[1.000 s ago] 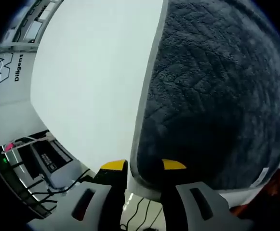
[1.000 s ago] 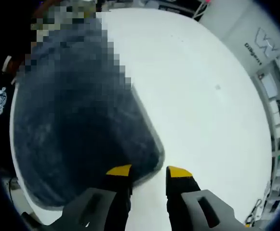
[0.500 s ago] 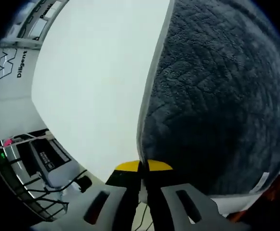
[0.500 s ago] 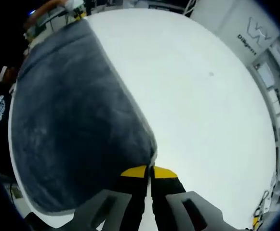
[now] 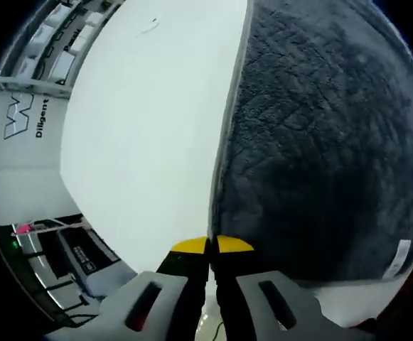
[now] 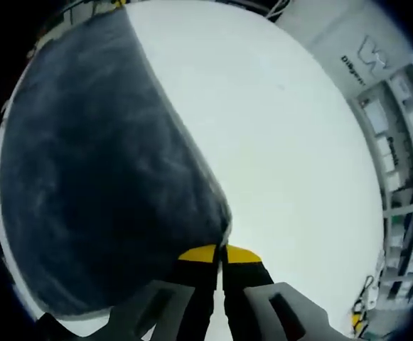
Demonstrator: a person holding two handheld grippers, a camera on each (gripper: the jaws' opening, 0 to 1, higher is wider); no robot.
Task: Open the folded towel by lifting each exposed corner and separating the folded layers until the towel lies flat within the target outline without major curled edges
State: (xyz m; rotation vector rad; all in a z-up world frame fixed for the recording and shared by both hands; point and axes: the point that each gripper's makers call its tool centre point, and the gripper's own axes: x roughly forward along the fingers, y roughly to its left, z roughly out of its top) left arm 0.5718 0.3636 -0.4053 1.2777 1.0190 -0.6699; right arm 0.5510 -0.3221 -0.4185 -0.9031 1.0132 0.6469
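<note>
Nearest to us in the left gripper view, the left gripper [image 5: 212,246] has its yellow-tipped jaws pressed together on the pale hem at a corner of the towel [image 5: 320,142]; a second ago those jaws stood apart on either side of that hem, and half a second ago they had already closed, so the pinch is fresh and now being carried. The right gripper [image 6: 220,253] tells the same story in its own view: jaws apart a second ago, now clamped on a corner of the towel [image 6: 99,170]. Since the clamp both views have shifted, with more of the shelves showing past the table edge, which we read as the hands starting to rise or tilt. For the task we judge that two corners are secured at once and the lift that separates the layers is just beginning; we cannot yet tell from these views how many layers each pinch holds, nor see any target outline. Beyond the jaws the dark pile spreads away over the white table [image 5: 135,128], with a small white label [image 5: 399,256] on the towel's near edge. Farther still stand shelves [image 6: 398,163] and a wall logo [image 5: 23,121]. Counting: one towel, two grippers, one table, one label.
</note>
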